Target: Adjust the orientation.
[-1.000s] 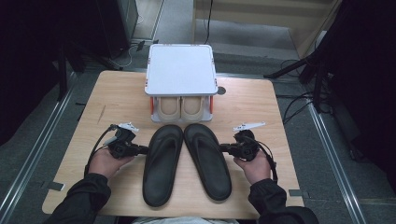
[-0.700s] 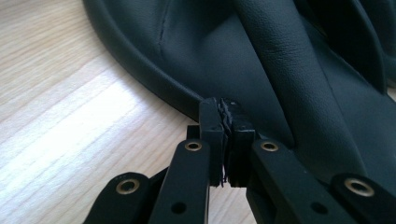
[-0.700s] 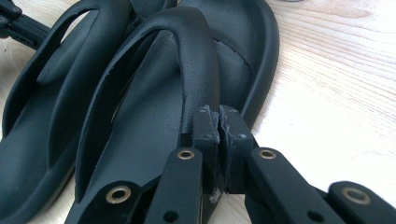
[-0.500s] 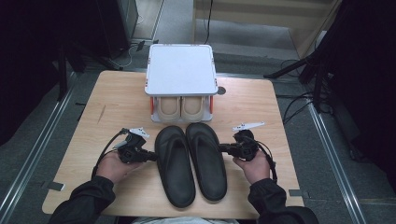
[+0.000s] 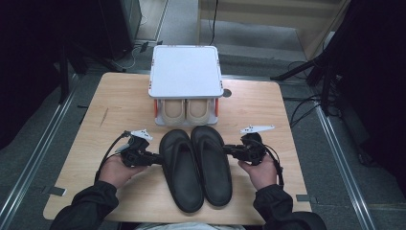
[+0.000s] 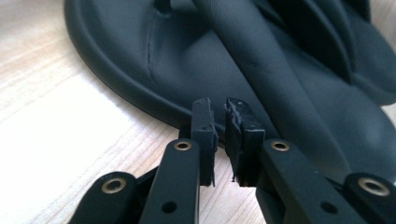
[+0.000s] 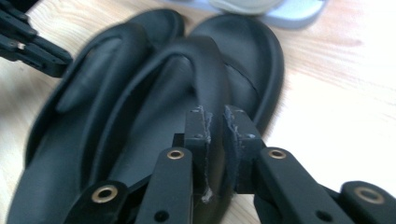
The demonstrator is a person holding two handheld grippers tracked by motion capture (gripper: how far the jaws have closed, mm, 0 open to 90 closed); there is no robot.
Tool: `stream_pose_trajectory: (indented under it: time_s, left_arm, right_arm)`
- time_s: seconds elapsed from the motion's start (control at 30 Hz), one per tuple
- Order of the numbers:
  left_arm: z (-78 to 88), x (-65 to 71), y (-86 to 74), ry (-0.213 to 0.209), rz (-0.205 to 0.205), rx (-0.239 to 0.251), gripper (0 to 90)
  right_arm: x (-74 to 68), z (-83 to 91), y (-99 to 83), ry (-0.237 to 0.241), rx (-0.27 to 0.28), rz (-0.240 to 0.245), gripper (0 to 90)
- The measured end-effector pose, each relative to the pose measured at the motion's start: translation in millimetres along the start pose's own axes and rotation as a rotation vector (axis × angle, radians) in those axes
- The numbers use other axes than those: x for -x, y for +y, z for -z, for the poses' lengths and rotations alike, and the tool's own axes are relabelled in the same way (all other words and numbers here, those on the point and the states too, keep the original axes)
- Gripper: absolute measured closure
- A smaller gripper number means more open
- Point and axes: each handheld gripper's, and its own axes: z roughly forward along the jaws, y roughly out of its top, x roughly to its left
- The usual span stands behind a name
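Hand-held gripper on the left (image 5: 154,158) sits at the outer rim of the left sandal (image 5: 181,170), centre of the high view; its jaws have just been opening. In the left gripper view (image 6: 218,108) the pads stand a narrow gap apart at the sandal's edge (image 6: 187,60), nothing pinched btwn them, so it's released. Right hand-held gripper (image 5: 229,150) mirrors it at the outer rim of the right sandal (image 5: 211,163); jaws also just been opening. In the right gripper view (image 7: 215,116) the pads straddle the rim of that sandal (image 7: 243,65) w/ a slit of air each side, not pressing as far as I can tell. Both sandals lie flat, side by side and touching, toes toward the rack (image 5: 186,72) in the upper middle of the frame, on the desk (image 5: 95,120). A beige pair (image 5: 186,111) already sits in the rack's lower tier. Step, as I read it: pair just lined up on the desk and let go. Next move prob calls for backing both grippers off sideways w/o nudging the rims, then re-gripping if the pair is meant for the rack; its white top is the free spot.
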Motion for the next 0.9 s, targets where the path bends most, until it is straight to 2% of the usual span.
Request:
stream_pose_trajectory:
  time_s: [0.07,0.13,0.3,0.4,0.47,0.6,0.8,0.9]
  left_arm:
    - [4.2,-0.3,1.3,-0.003,0.007,0.022,77.0]
    - [7.6,-1.5,3.0,-0.009,0.017,0.044,68.8]
    - [17.0,-5.2,5.2,-0.004,0.008,0.079,62.7]
    - [21.7,-8.4,5.3,0.021,0.007,0.089,58.5]
    - [25.1,-11.8,5.4,0.022,0.018,0.096,56.3]
    - [30.1,-17.7,5.3,0.029,0.028,0.107,54.0]
    - [31.2,-24.0,6.2,0.051,0.042,0.128,49.9]
    - [31.9,-26.6,6.8,0.053,0.045,0.132,49.0]
  right_arm:
    - [-5.3,1.0,-0.1,0.000,0.016,0.002,75.6]
    - [-12.2,2.5,-0.1,-0.010,0.038,0.008,74.1]
    - [-24.6,4.3,-1.7,-0.007,0.084,0.034,70.1]
    - [-29.6,1.6,-3.7,0.007,0.091,0.020,66.9]
    - [-33.7,-2.1,-5.3,0.016,0.082,0.018,66.7]
    - [-41.8,-11.8,-9.3,0.032,0.062,0.031,60.5]
    - [-54.0,-24.9,-13.7,0.008,0.055,0.026,60.8]
    - [-56.9,-29.5,-15.1,0.013,0.051,0.019,58.9]
